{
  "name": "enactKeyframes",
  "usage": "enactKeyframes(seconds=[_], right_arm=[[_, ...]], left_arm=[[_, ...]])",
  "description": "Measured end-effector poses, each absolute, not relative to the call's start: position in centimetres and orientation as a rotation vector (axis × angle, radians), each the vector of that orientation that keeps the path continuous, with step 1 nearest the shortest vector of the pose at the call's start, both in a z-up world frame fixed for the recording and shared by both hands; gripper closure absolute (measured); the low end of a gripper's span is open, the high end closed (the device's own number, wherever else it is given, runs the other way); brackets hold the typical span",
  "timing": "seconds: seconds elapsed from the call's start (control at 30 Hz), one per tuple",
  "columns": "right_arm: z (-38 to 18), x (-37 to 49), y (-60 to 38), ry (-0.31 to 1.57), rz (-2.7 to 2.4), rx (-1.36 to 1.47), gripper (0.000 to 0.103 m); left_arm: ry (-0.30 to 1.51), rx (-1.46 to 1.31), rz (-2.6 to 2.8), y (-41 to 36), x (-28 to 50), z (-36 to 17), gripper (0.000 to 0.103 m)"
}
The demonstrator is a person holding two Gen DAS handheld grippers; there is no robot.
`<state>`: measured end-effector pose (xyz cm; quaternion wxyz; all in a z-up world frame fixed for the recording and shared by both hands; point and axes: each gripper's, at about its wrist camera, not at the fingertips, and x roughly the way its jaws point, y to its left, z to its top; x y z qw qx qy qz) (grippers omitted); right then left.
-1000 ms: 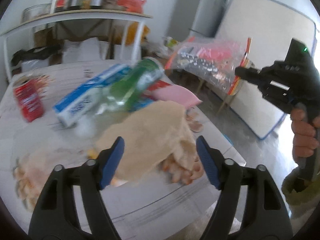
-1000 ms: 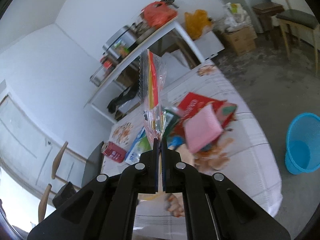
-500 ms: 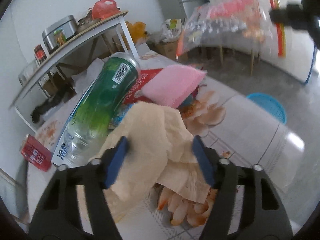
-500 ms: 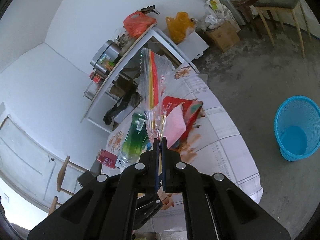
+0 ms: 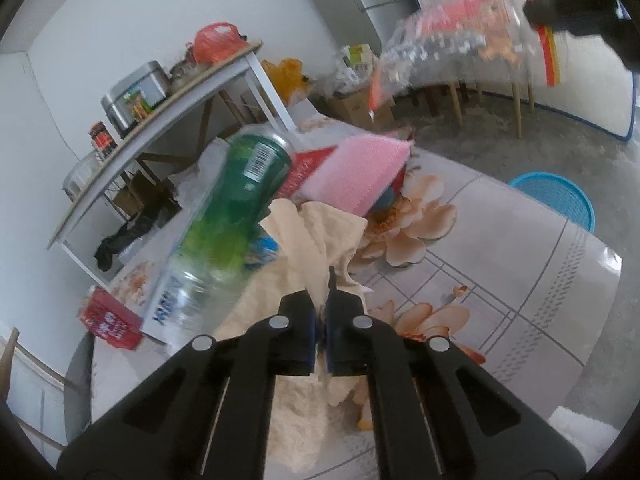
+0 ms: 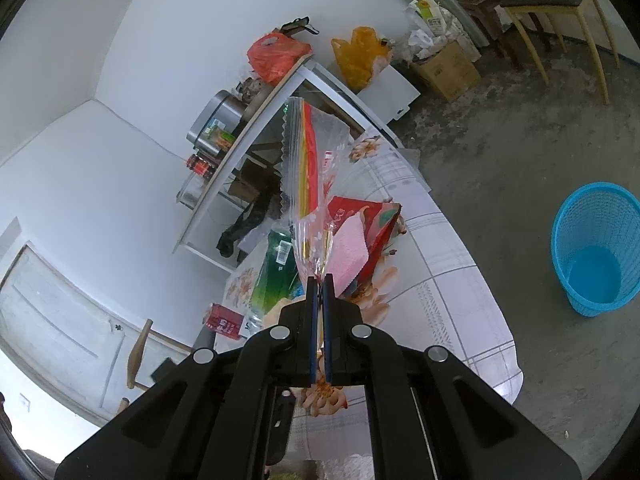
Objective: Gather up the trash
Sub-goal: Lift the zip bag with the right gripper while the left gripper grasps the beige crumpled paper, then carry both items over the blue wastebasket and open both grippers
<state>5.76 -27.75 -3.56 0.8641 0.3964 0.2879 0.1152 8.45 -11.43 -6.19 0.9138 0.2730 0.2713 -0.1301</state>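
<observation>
The left gripper (image 5: 320, 312) has its fingers pinched on the crumpled tan paper (image 5: 316, 240) on the tabletop (image 5: 520, 280) — the right gripper (image 6: 319, 300) grips the clear plastic bag (image 6: 308, 184) up high, and the blue basket (image 6: 592, 256) waits on the floor off to the right.

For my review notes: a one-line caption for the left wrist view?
Left gripper shut on a crumpled beige paper beside a green bottle on the floral table.

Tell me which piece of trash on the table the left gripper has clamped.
The crumpled beige paper napkin: the left gripper is shut on its fold. The green plastic bottle, pink sponge and red can lie untouched beside or beyond it.
</observation>
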Motion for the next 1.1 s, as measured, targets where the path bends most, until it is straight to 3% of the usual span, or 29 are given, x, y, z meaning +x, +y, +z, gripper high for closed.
enactKeyframes(seconds=[0.47,0.73,0.93,1.1], right_arm=[[-1.7,3.9,-27.1,0.553,0.256,0.814,0.100],[-1.4,0.7,-29.7,0.487,0.152,0.835,0.100],[-3.1,-2.5,-33.7,0.462,-0.012,0.866,0.100],[-5.6,-4.2,-37.0,0.478,-0.133,0.915,0.100]], left_arm=[[0.386,0.368,-0.345,-8.3,4.7,2.6,0.102],[0.520,-0.002,-0.655,-6.1,8.8,8.3,0.102],[0.708,-0.132,-0.853,-12.5,15.0,8.0,0.102],[0.857,-0.085,-0.984,-23.9,18.6,4.9,0.102]])
